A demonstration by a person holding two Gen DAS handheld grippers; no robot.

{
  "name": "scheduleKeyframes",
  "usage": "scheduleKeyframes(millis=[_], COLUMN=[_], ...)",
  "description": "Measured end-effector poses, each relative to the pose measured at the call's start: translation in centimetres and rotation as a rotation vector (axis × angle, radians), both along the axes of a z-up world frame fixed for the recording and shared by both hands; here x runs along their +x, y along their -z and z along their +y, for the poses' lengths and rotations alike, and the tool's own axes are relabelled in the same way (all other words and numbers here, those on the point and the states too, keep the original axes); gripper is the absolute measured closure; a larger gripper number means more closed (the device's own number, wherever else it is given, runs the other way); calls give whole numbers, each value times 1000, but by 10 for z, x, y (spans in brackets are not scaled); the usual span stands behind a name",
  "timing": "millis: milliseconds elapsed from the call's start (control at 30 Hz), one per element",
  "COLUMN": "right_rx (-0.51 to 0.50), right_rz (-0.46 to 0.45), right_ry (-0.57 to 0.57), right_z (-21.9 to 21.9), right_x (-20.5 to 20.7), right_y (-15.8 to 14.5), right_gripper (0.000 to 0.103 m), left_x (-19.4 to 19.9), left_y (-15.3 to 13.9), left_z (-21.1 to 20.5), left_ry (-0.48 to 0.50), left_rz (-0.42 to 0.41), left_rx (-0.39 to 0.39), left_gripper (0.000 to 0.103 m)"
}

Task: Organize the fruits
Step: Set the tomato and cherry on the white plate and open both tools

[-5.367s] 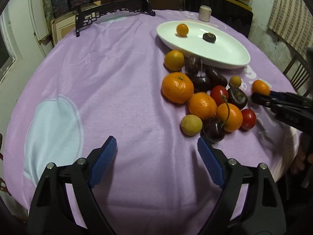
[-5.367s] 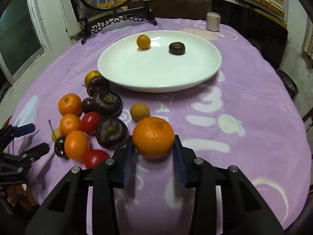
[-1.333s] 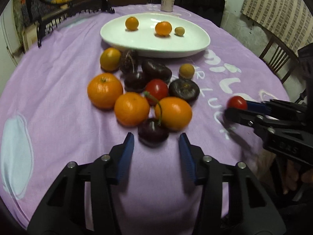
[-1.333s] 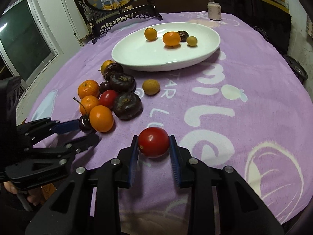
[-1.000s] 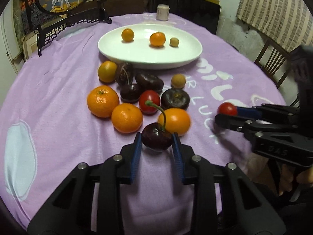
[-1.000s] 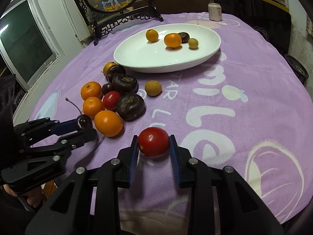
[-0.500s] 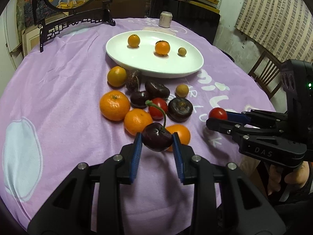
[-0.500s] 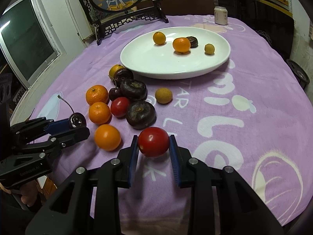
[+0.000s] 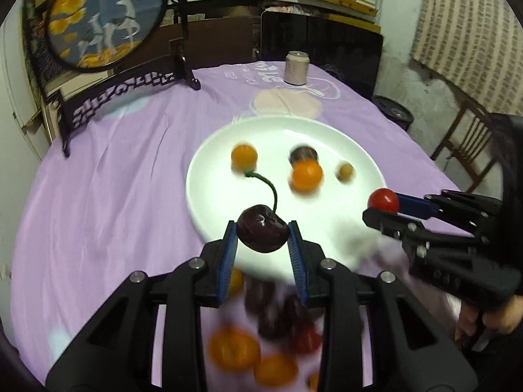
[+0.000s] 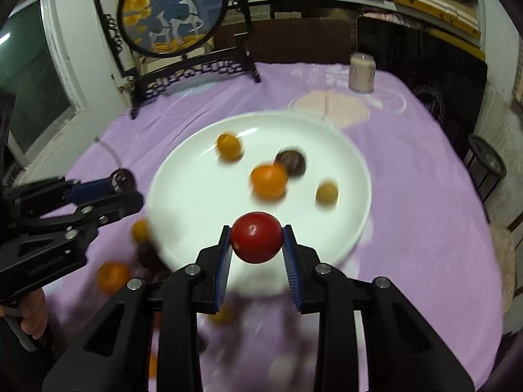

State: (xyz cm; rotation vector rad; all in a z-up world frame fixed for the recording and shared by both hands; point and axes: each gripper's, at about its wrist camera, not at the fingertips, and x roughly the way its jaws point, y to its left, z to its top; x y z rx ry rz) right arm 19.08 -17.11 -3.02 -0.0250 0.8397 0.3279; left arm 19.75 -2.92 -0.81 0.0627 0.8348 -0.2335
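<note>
While the fruit below me blurs into streaks of colour, my left gripper (image 9: 261, 238) is clamped on a dark cherry (image 9: 262, 232), its blue pads pressed against either side and its curved green stem standing up toward the far side of the table. I hold it in the air over the near rim of the white plate (image 9: 209, 196), which sits on the purple tablecloth (image 9: 108, 176). My right gripper (image 10: 257, 245) pinches a small red tomato (image 10: 256, 237) the same way, pads tight on both flanks, also above the plate's near edge (image 10: 183, 254); from my left camera it comes in from the right side, the tomato (image 9: 383, 200) at its tip just off the plate's right rim. On the plate lie four pieces (all softened by blur): a small orange fruit (image 10: 229, 146) toward the back left, a larger orange one (image 10: 269, 179) in the middle, a dark brown fruit (image 10: 292, 162) touching it from behind, and a little tan one (image 10: 327, 193) to the right, apart from the others. The remaining oranges and dark fruits (image 9: 261, 343) sit on the cloth under my left gripper, too smeared to count. At the far end stand a pale can (image 10: 362, 72) and a round painted screen with deer (image 10: 172, 9) in a black stand.
</note>
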Motion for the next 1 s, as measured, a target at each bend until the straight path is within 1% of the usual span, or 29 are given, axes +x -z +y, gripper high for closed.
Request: scheduleKeyframes(millis=[33, 67, 167, 367, 433, 467, 500, 533, 600, 667, 767, 800, 900, 933, 1000], right_rx=[-10, -17, -36, -23, -22, -24, -30, -47, -66, -62, -11, 9, 29, 28, 26], right_rz=[1, 5, 21, 41, 35, 26, 10, -16, -31, -39, -19, -12, -5, -7, -17], right_ry=[11, 26, 58, 57, 57, 57, 56, 57, 55, 50, 21, 15, 28, 33, 34], right_z=[-1, -1, -4, -6, -5, -4, -3, -2, -1, -3, -8, -10, -14, -14, -13], right_x=[11, 21, 42, 56, 57, 57, 56, 51, 43, 23, -21, -35, -69, -74, -86], right_y=[2, 6, 18, 30, 30, 29, 28, 24, 18, 9, 3, 2, 1, 0, -4], right_gripper=[72, 72, 72, 72, 70, 58, 47, 47, 47, 47, 46, 44, 44, 44, 44], left_x=[21, 35, 64, 75, 75, 75, 74, 72, 61, 43, -2, -20, -63, -77, -94], left_y=[3, 7, 22, 34, 36, 35, 34, 31, 22, 12, -4, -6, -5, -3, 2], left_z=[-5, -8, -8, -3, -1, 2, 3, 5, 10, 16, 29, 32, 44, 48, 52], left_ry=[-15, -25, -53, -56, -57, -66, -71, -83, -99, -107, -115, -111, -111, -116, -126], left_rz=[12, 25, 79, 92, 91, 90, 89, 80, 53, 33, -28, -46, -66, -67, -65], left_rx=[13, 17, -7, -30, -37, -49, -55, -60, -58, -63, -74, -83, -114, -117, -104], left_gripper=[71, 71, 71, 71, 71, 64, 49, 47, 47, 47, 37, 37, 37, 37, 37])
